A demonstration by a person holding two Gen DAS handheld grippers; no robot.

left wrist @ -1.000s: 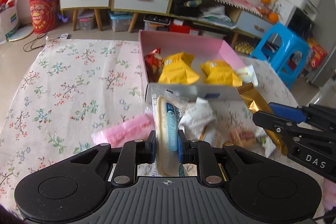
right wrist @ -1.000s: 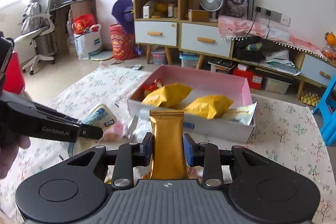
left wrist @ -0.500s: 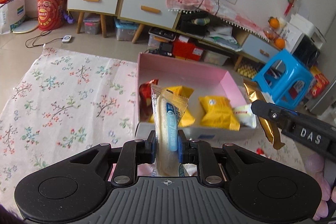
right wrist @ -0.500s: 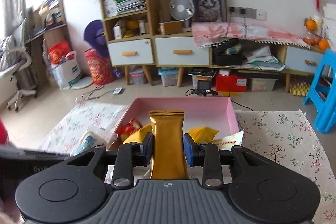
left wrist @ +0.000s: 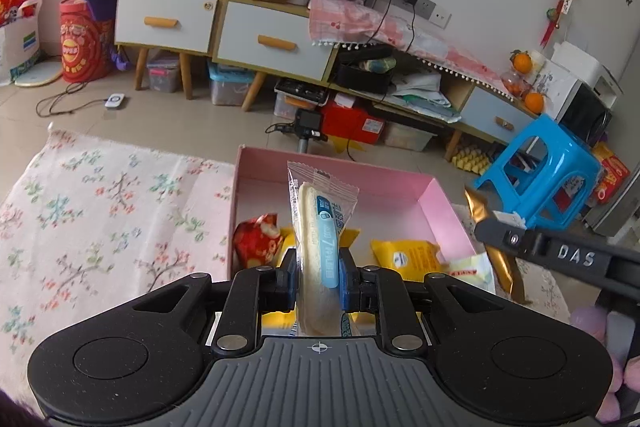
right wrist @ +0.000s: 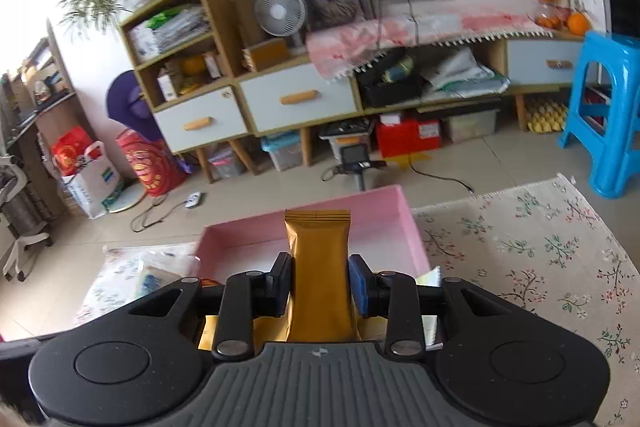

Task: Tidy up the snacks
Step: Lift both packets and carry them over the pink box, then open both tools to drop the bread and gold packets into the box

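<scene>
My left gripper (left wrist: 318, 277) is shut on a clear-wrapped cream stick snack with a blue label (left wrist: 320, 227), held upright over the near edge of the pink box (left wrist: 448, 215). Inside the box lie a red packet (left wrist: 258, 241), yellow packets (left wrist: 406, 255) and a pale packet (left wrist: 470, 269). My right gripper (right wrist: 319, 285) is shut on a gold packet (right wrist: 318, 267), raised above the pink box (right wrist: 412, 235). In the left wrist view the right gripper's finger (left wrist: 516, 237) and the gold packet (left wrist: 500, 267) sit at the box's right wall.
A floral cloth (left wrist: 100, 219) covers the table around the box. A blue plastic stool (left wrist: 540, 171) stands to the right on the tiled floor. Cabinets and shelves (left wrist: 256, 39) line the far wall. A person's hand (left wrist: 592, 323) holds the right gripper.
Both grippers have risen and moved forward over the pink box, each keeping its snack. The loose snacks on the cloth in front of the box have dropped out of view. The right wrist view has rolled.
</scene>
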